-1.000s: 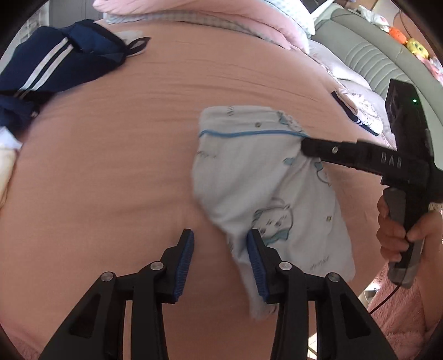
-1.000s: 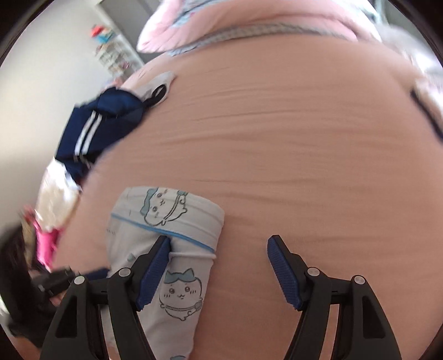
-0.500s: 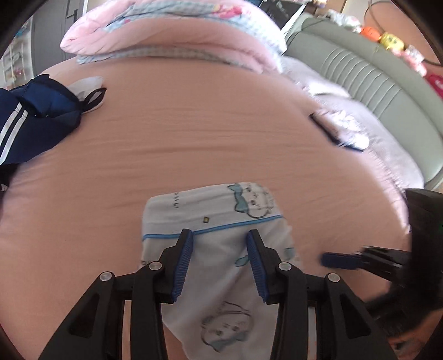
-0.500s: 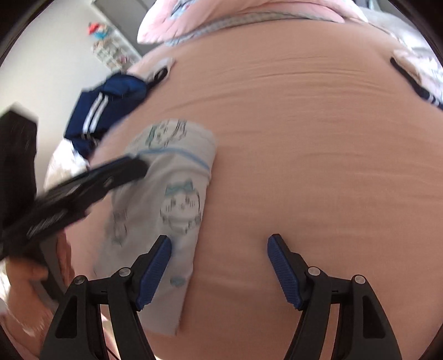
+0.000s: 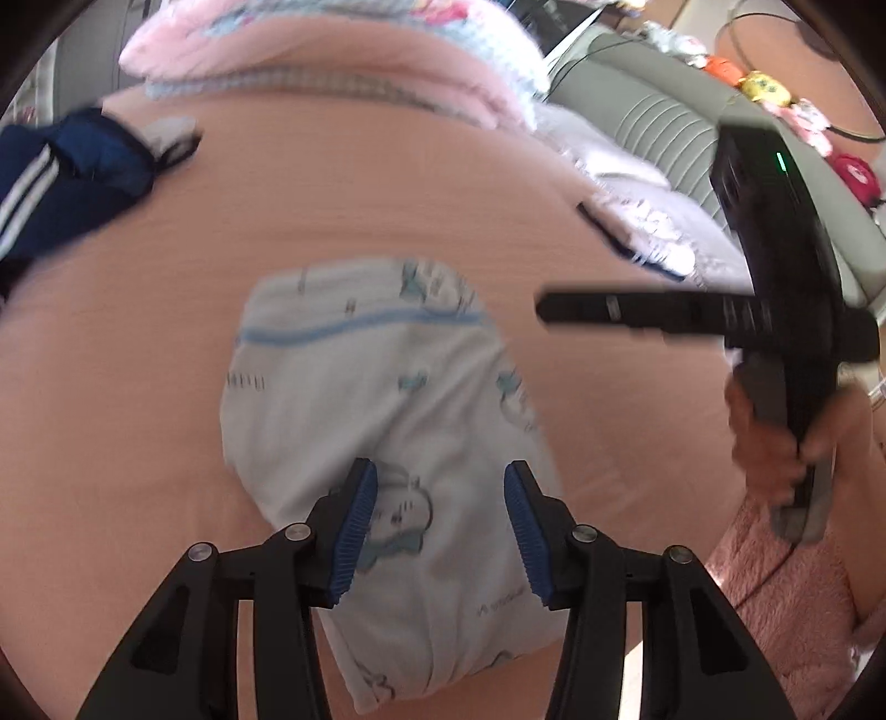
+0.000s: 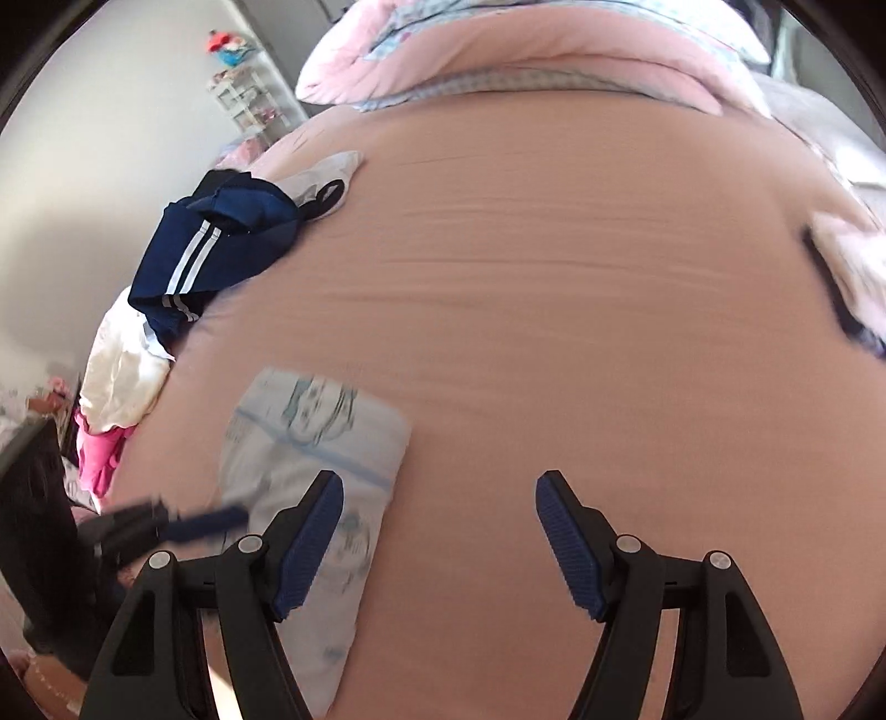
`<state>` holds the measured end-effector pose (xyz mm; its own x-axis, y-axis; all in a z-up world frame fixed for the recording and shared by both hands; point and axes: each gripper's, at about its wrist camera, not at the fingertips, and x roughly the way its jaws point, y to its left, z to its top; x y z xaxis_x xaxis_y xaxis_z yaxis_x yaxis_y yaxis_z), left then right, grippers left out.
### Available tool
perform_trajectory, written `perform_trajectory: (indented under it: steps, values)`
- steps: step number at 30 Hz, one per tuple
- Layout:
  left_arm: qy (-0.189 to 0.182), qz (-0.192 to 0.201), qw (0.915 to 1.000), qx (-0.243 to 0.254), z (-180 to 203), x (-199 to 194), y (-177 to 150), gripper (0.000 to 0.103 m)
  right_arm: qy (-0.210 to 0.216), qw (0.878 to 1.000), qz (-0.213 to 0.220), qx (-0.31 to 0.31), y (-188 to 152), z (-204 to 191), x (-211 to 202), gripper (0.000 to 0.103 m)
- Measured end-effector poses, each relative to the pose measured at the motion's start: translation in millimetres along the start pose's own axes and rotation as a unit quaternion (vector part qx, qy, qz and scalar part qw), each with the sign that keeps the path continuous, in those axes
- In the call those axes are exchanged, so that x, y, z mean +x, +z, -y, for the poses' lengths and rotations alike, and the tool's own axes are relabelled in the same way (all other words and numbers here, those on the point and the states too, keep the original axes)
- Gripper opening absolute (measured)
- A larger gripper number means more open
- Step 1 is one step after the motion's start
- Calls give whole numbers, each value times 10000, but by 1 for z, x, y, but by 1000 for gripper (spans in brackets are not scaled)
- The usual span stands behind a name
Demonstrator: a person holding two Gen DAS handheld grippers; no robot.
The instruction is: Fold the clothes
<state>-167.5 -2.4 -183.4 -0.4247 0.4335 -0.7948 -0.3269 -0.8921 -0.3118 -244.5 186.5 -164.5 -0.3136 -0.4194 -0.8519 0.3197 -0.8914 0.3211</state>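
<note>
Below, the left tongs [image 5: 440, 531] are opening over the blurred white garment [image 5: 376, 421]; right tongs [image 6: 437, 545] spread, empty.

A pink sheet [image 6: 554, 332] covers the bed, with a rolled pink quilt [image 6: 498, 50] lying along its far edge. To one side stands a grey ribbed headboard [image 5: 653, 116] with small bright toys [image 5: 758, 83] on top — blurred — while a white shelf [image 6: 249, 99] sits against the pale wall [image 6: 83, 166].
</note>
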Motion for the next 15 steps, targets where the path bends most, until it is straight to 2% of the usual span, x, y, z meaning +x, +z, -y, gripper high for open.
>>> perform_trajectory:
  steps: [3,7,13,15]
  values:
    - [134,-132,9998,-87,-2,6,-8,45,180,9996,-178,-97,6,6,25,71]
    - [294,-222,9993,56,6,5,-12,45,303,9993,36,192,4,16,35,72]
    - [308,-361,9984,297,13,0,-17,45,-339,9979,377,395,36,29,38,71]
    - [216,-309,9990,255,10,-2,-16,45,-45,9974,369,620,38,33,29,70]
